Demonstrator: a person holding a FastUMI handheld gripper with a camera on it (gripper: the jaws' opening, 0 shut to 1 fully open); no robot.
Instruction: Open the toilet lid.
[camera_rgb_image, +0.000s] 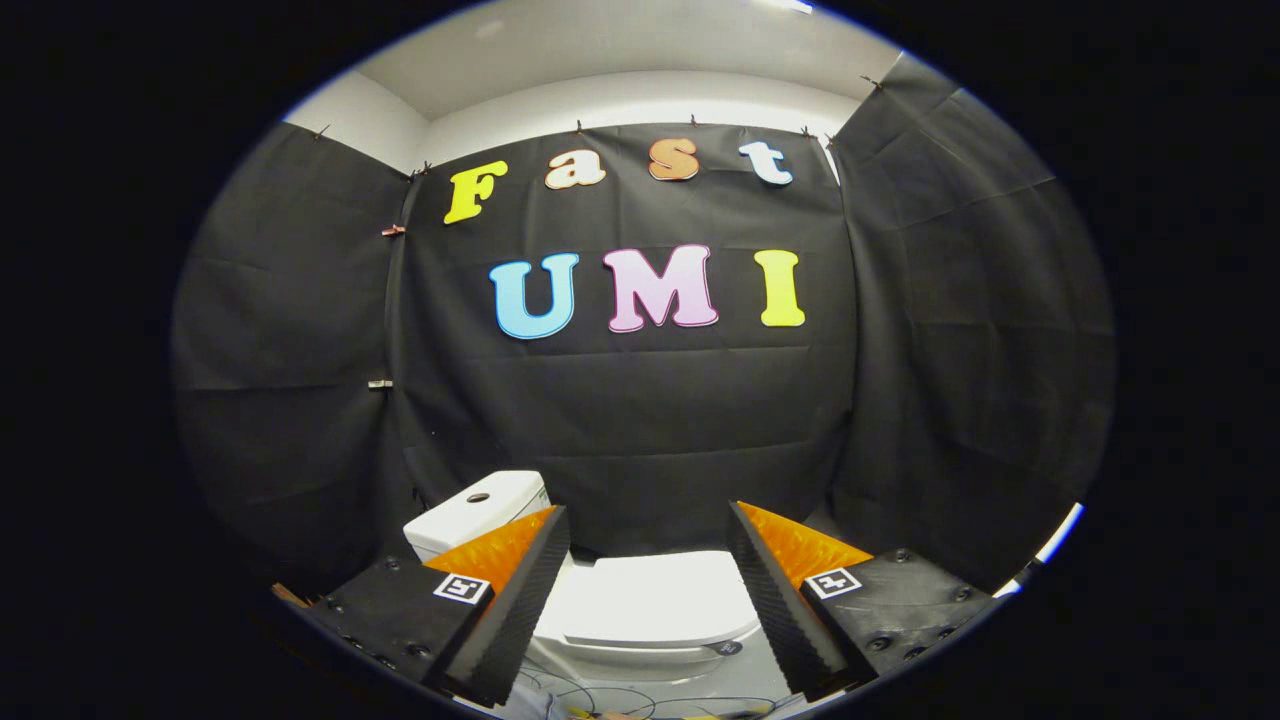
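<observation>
**Gripper spread wide above a closed toilet**

The black cloth wall (640, 420) fills twelve o'clock. Below it sits the white toilet, cistern (478, 512) at eleven o'clock from the fingers. The toilet lid (650, 598) lies flat and shut, seen between the fingers. The gripper (648, 590) hangs open, holding nothing. Thin cables (600, 697) trail at six o'clock.

rides hand-held gripper (648, 560), faces toilet (650, 610) below.
</observation>
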